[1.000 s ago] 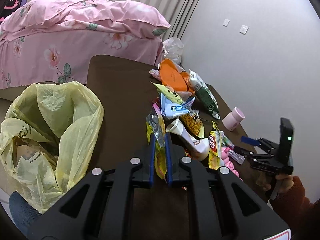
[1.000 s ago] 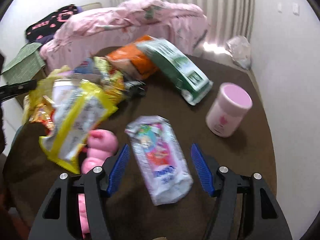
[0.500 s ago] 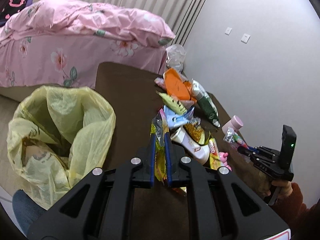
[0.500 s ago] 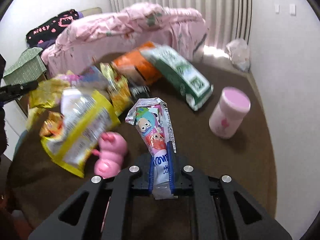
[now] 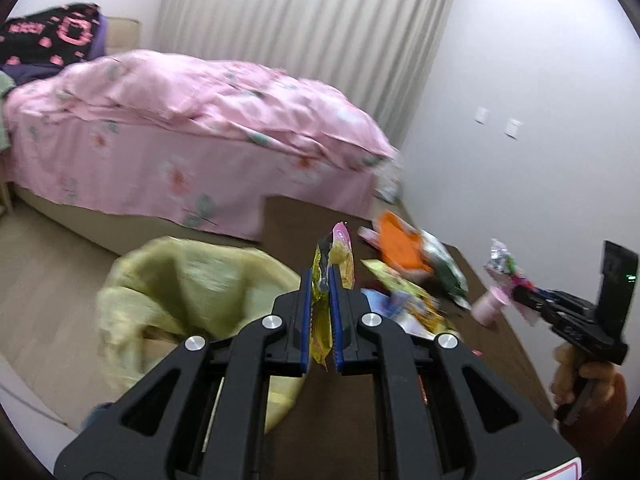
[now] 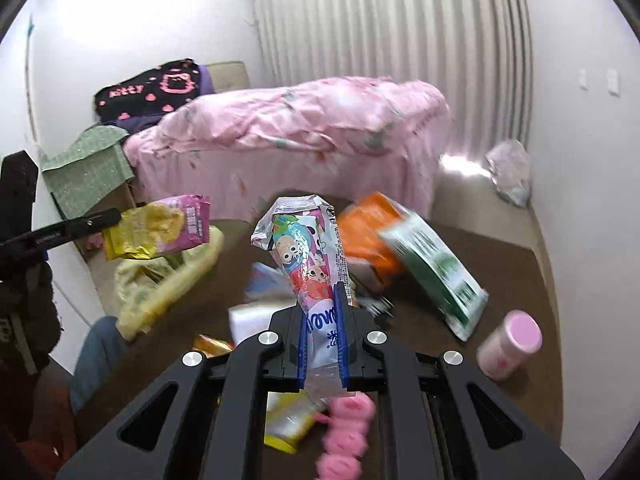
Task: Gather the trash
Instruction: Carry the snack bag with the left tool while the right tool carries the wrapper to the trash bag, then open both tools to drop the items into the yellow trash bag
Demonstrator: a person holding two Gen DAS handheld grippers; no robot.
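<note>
My left gripper is shut on a yellow and pink snack wrapper, held above the brown table near the yellow trash bag. The same wrapper shows in the right wrist view, over the bag. My right gripper is shut on a cartoon-printed foil wrapper, lifted above the table; it also shows in the left wrist view. Several wrappers remain on the table: an orange pack, a green and white pack.
A pink-lidded jar stands at the table's right. A pink toy lies at the near edge. A pink-covered bed stands behind the table. A white plastic bag lies on the floor by the curtain.
Both grippers have risen with their wrappers. The left one has moved toward the yellow bag. The right one closed on the foil wrapper a second ago and lifted it.
</note>
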